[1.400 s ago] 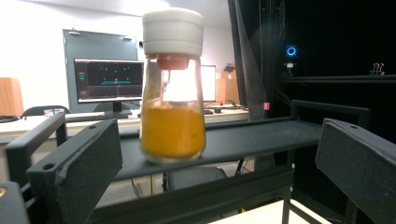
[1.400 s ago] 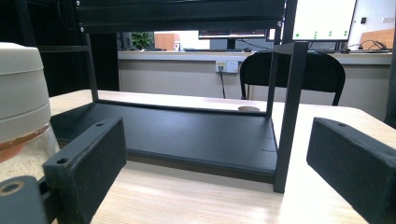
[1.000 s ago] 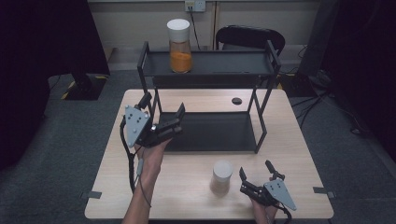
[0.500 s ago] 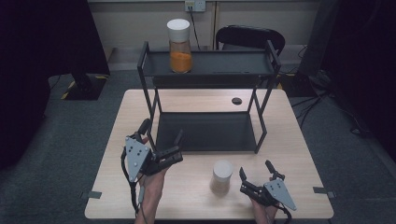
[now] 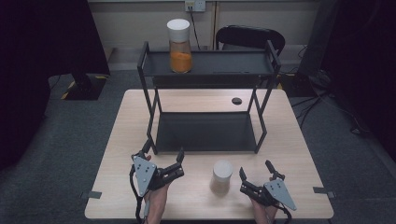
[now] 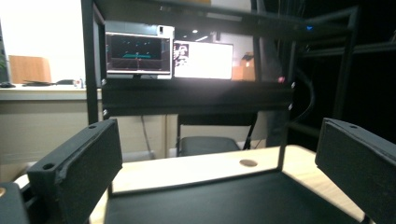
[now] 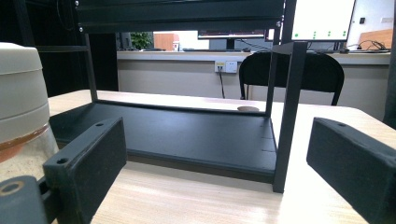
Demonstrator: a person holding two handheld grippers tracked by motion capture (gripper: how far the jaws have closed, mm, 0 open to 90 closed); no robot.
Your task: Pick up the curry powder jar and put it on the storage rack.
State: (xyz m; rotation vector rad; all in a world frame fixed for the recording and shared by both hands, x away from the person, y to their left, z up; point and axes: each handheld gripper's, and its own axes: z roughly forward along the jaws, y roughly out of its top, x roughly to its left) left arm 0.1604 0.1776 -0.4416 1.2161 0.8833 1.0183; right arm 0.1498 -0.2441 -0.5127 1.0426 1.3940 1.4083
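A black two-tier metal rack (image 5: 208,133) stands on the wooden table (image 5: 126,130). On its top shelf stands a jar with orange contents (image 5: 179,46) and a white lid. A second white-lidded jar (image 5: 221,176) stands on the table near the front, between the grippers; its side shows at the left of the right gripper view (image 7: 21,112). My left gripper (image 5: 163,154) is low at the front left, open and empty, facing the rack's lower shelf (image 6: 224,198). My right gripper (image 5: 256,170) rests at the front right, open, with nothing between its jaws.
A small dark round hole (image 5: 236,101) lies in the tabletop behind the rack. A black chair (image 5: 252,39) stands beyond the table's far edge. Bare tabletop lies left and right of the rack. Tape marks (image 5: 91,194) sit at the front corners.
My left gripper has come down and toward the near edge, from beside the rack's left post to just above the tabletop. The right gripper and both jars have stayed put.
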